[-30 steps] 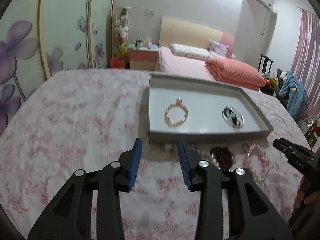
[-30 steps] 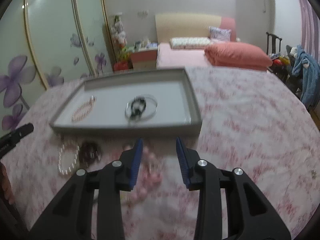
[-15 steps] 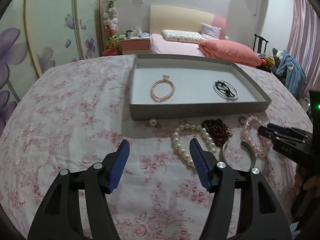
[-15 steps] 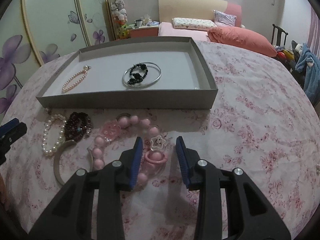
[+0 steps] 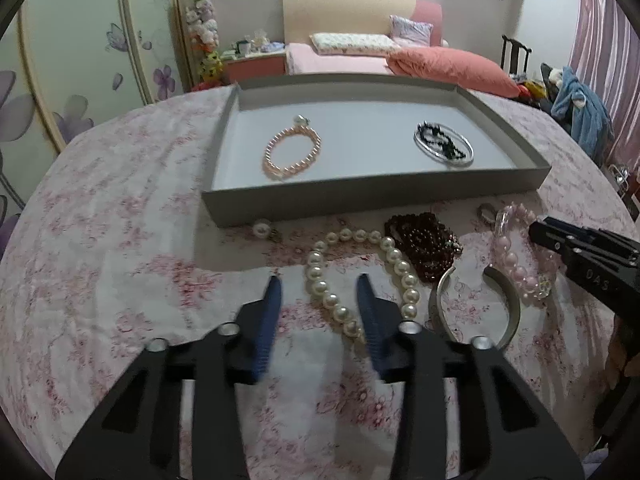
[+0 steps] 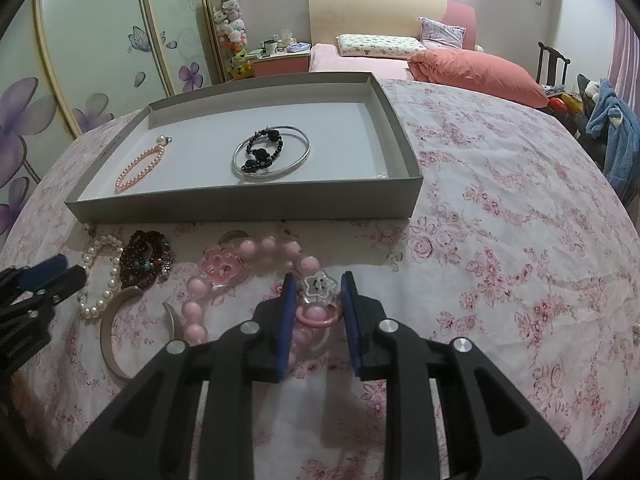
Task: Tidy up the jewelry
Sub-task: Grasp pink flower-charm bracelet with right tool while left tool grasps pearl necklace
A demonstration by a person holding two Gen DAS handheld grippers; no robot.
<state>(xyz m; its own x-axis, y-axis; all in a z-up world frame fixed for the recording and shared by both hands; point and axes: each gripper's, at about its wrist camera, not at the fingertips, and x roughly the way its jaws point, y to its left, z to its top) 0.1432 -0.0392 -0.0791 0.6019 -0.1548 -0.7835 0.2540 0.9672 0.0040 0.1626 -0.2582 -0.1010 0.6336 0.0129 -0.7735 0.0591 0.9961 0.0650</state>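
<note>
Grey tray (image 6: 248,208) on a pink-flowered cloth (image 6: 500,240), bed (image 6: 400,64) beyond.

In tray: small pink pearl bracelet (image 6: 138,168) toward its left; silver bangle (image 6: 272,154) with black beads (image 6: 262,150) inside it toward the middle.

On cloth in front of tray, left to right in right wrist view: white pearl bracelet (image 6: 100,276), dark red bead bracelet (image 6: 144,258) touching it, open silver cuff (image 6: 116,332) just in front, big pink bead bracelet (image 6: 244,276) with a clear flower charm and a clear star charm.

Right gripper (image 6: 316,288): blue fingers straddling the star charm and a pink ring of the big pink bead bracelet, closing in; pads not yet pressing, slim gaps visible on both sides.

Left gripper (image 5: 318,284): fingers apart and closing, low over the cloth; near strand of white pearl bracelet (image 5: 360,276) lying between the tips, right finger overlapping the pearls, no pinch visible. Slight blur on fingers.

Dark red bead bracelet (image 5: 426,242) and cuff (image 5: 476,304) just right of that.
</note>
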